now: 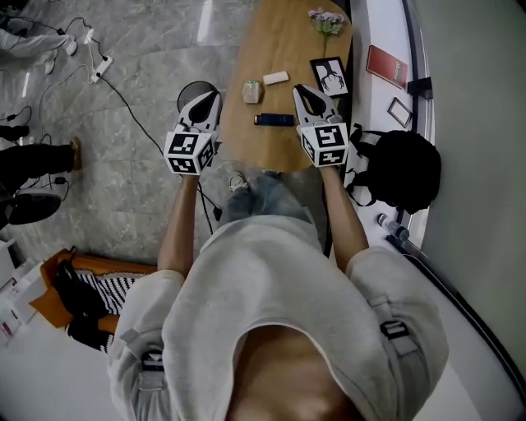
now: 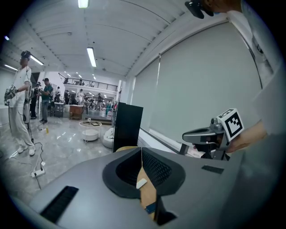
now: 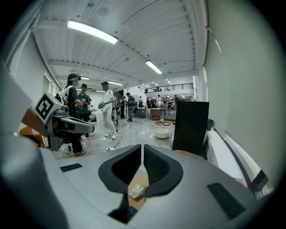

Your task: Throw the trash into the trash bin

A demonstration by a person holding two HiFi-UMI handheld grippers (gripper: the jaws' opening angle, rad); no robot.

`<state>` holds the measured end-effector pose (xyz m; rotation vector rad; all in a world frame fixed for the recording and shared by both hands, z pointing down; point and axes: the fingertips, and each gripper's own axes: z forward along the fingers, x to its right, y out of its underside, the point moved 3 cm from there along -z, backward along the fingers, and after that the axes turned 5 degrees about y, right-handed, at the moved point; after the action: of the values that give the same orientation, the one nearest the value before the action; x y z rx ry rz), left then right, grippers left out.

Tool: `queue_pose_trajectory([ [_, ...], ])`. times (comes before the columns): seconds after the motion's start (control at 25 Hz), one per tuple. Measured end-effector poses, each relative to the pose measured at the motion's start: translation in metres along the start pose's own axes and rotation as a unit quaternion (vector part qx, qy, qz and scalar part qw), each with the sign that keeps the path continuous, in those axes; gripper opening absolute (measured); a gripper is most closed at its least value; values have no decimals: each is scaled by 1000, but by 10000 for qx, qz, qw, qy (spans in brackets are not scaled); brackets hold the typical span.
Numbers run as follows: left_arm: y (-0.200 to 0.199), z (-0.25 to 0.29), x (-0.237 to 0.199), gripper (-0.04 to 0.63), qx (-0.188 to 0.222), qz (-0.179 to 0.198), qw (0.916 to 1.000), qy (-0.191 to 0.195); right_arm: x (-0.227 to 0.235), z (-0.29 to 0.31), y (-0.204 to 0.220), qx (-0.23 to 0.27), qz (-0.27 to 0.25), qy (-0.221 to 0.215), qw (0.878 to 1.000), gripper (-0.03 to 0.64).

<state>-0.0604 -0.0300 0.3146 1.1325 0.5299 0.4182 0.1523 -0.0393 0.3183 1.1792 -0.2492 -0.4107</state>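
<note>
On the long wooden table (image 1: pixel 288 45) lie a crumpled greenish packet (image 1: pixel 251 90), a small white block (image 1: pixel 275 78) and a dark blue bar (image 1: pixel 274 119). A round black trash bin (image 1: pixel 196 89) stands on the floor left of the table, partly hidden by my left gripper (image 1: pixel 214 97). That gripper hovers over the table's left edge, jaws shut and empty. My right gripper (image 1: pixel 302 89) hangs above the table just right of the blue bar, also shut and empty. In the left gripper view the white block (image 2: pixel 141 183) shows below the closed jaws; in the right gripper view the packet (image 3: pixel 137 190) does.
A flower (image 1: pixel 326 20) and a black picture card (image 1: pixel 330 76) lie farther along the table. A black backpack (image 1: pixel 403 168) sits to the right, beside a red book (image 1: pixel 386 66). Cables and a power strip (image 1: pixel 99 66) cross the floor at left. People stand in the hall beyond.
</note>
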Motion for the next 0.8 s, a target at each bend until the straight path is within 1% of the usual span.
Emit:
queue_pose_trajectory([
  [0.24, 22, 19, 15, 20, -148, -221, 9995, -152, 18, 16, 24, -156, 31, -313, 9994, 38],
  [0.48, 55, 26, 20, 20, -339, -460, 9979, -315, 19, 25, 51, -366, 81, -625, 9973, 28],
  [0.8, 110, 28, 8, 20, -589, -778, 9949, -267, 4, 39, 107, -854, 88, -650, 9942, 28],
])
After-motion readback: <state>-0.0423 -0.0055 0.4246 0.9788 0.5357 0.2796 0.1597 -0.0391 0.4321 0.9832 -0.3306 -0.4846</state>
